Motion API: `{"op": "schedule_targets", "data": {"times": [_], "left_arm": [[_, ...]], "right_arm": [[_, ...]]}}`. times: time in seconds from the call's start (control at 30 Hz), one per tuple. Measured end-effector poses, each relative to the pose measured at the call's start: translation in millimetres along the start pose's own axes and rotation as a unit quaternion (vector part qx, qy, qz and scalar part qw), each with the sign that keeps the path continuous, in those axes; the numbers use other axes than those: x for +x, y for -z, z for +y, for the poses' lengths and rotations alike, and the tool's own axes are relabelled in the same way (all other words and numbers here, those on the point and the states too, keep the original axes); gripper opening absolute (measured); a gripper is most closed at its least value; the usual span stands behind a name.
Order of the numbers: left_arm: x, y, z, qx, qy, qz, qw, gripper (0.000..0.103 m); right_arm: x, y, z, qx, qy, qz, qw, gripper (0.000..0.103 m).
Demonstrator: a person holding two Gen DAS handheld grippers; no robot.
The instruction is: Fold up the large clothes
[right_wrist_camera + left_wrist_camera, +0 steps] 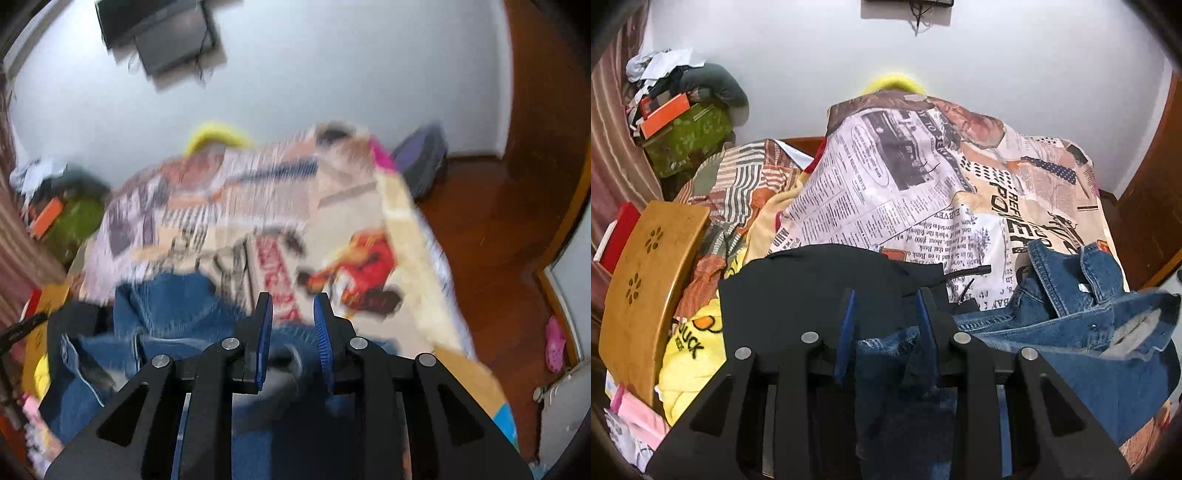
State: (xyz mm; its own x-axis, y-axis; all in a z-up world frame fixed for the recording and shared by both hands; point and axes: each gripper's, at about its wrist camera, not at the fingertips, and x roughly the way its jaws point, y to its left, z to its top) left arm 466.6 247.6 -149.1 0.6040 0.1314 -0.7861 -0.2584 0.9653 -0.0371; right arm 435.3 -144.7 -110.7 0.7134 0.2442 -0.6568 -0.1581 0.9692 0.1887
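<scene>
Blue denim jeans [1071, 325] lie crumpled on the bed's near side, over the newspaper-print bedsheet [923, 184]. A black garment [820, 288] lies just left of them. My left gripper [886, 306] is open, its jaws set apart over a fold of denim that runs between them. The right wrist view is motion-blurred. There my right gripper [291, 314] is open and empty, above the jeans [166, 314] and the bedsheet [258, 206].
A wooden lap table [646, 280] stands at the left, beside yellow duck-print fabric [690, 354]. A green box with clutter [687, 140] sits at the far left corner. Wooden floor [498, 240] and a door lie right of the bed.
</scene>
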Motion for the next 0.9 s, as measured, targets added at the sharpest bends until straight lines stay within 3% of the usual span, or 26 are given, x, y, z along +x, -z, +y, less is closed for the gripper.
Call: {"op": "schedule_targets", "data": {"times": [0.07, 0.13, 0.43, 0.67, 0.8, 0.9], "left_arm": [[-5.9, 4.9, -0.4, 0.003, 0.016, 0.002, 0.9999, 0.032], [-10.8, 11.4, -4.9, 0.016, 0.028, 0.007, 0.9995, 0.033], [-11.3, 57.9, -56.7, 0.110, 0.061, 0.054, 0.9907, 0.040], [31.8, 73.8, -86.9, 0.131, 0.095, 0.120, 0.9794, 0.041], [56.3, 60.1, -81.1, 0.118, 0.086, 0.131, 0.9806, 0.045], [69.0, 44.6, -73.0, 0.100, 0.071, 0.130, 0.9839, 0.045]], "right_arm": [[-18.9, -3.6, -0.5, 0.001, -0.007, -0.026, 1.000, 0.022], [-25.1, -7.1, 1.8, -0.011, -0.024, -0.019, 0.999, 0.022], [-34.9, 40.1, 35.4, -0.124, -0.076, 0.085, 0.986, 0.025], [18.1, 87.7, 60.2, -0.178, -0.079, 0.206, 0.959, 0.026], [41.6, 78.8, 71.0, -0.182, -0.095, 0.232, 0.951, 0.035], [67.6, 58.0, 77.9, -0.168, -0.089, 0.241, 0.952, 0.035]]}}
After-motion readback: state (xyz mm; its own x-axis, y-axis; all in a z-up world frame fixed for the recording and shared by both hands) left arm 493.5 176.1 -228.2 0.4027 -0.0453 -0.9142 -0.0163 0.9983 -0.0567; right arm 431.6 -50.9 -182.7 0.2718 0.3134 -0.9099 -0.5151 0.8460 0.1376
